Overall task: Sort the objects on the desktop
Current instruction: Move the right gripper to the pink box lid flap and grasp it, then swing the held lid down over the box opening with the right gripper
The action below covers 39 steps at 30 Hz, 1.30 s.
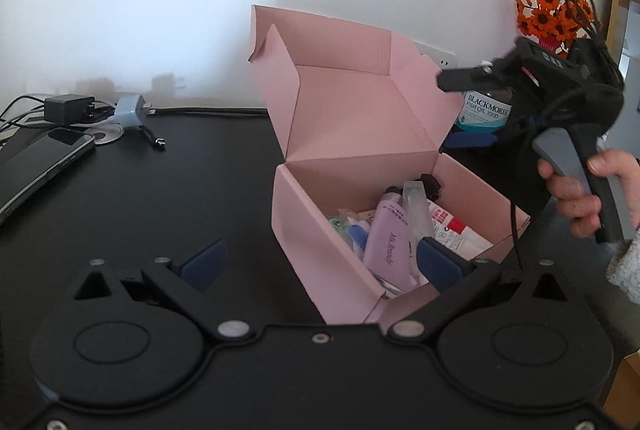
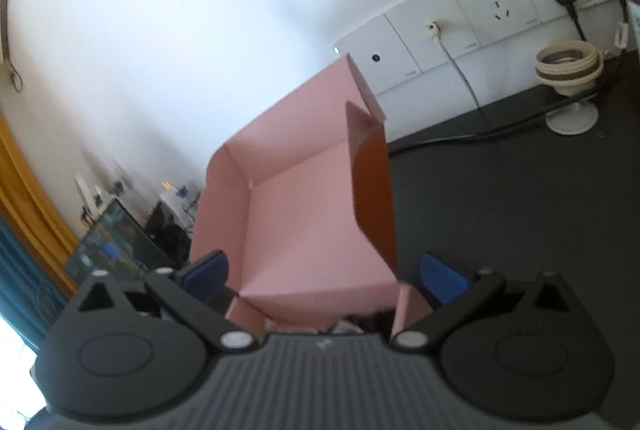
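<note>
Sorting looks nearly finished from where I sit: the pink box (image 1: 332,230) already holds a lilac tube (image 1: 386,242), a clear tube and some small packets, and its lid (image 1: 348,98) stands upright behind the tray.

My left gripper (image 1: 320,262) hangs low over the counter (image 1: 160,198) with its jaws spread wide and nothing between them; the box's near corner sits just ahead, between the two blue pads, with the right pad over the tray's near rim.

My right gripper (image 2: 324,276) is also spread and empty, held above the tray's far side and facing the inside of the raised lid (image 2: 296,214), which fills the space straight ahead of its fingers. In the left view I see it beyond the box's right wall, with a fish oil bottle (image 1: 484,112) standing just behind it.

I judge the step in hand to be either fetching that bottle or shutting the box. Closing would need the right gripper to catch the lid's upper edge and swing it down towards me, the side flaps tucking inside the walls, with the left one moved clear of the rim first.
</note>
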Each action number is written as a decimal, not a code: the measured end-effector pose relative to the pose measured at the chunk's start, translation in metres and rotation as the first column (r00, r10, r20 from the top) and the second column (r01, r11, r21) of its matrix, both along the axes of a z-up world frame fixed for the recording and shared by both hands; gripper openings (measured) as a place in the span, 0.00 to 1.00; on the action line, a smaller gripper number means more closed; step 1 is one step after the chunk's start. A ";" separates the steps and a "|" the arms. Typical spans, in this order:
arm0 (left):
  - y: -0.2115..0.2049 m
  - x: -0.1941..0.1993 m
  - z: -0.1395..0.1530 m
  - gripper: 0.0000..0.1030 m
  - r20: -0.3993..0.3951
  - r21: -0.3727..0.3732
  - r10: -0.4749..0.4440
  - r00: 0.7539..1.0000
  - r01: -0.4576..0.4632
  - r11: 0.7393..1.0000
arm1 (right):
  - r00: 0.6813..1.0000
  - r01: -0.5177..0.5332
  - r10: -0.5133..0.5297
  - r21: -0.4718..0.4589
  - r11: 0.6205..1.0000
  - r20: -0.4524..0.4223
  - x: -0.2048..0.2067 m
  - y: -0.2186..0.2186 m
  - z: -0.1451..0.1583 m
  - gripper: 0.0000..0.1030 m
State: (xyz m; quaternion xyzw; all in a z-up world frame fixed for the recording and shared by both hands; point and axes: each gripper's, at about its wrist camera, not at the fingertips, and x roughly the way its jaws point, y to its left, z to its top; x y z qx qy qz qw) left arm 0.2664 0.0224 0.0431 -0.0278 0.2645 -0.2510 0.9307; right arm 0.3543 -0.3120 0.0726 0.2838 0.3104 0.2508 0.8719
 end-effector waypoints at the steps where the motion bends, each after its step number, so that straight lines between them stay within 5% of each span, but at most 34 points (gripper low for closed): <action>1: 0.000 0.000 0.000 1.00 0.002 0.002 0.001 1.000 -0.001 1.000 | 1.000 -0.003 0.003 0.004 1.000 0.002 0.003 0.001 -0.001 0.99; 25: 0.000 0.001 -0.001 1.00 0.000 0.002 0.004 1.000 -0.004 1.000 | 0.996 -0.084 0.085 0.042 0.996 -0.029 0.048 0.026 -0.010 0.99; 39: -0.003 -0.002 -0.001 1.00 0.007 0.008 0.013 1.000 -0.013 1.000 | 0.989 -0.124 0.121 0.035 0.992 0.087 0.019 0.010 0.014 0.99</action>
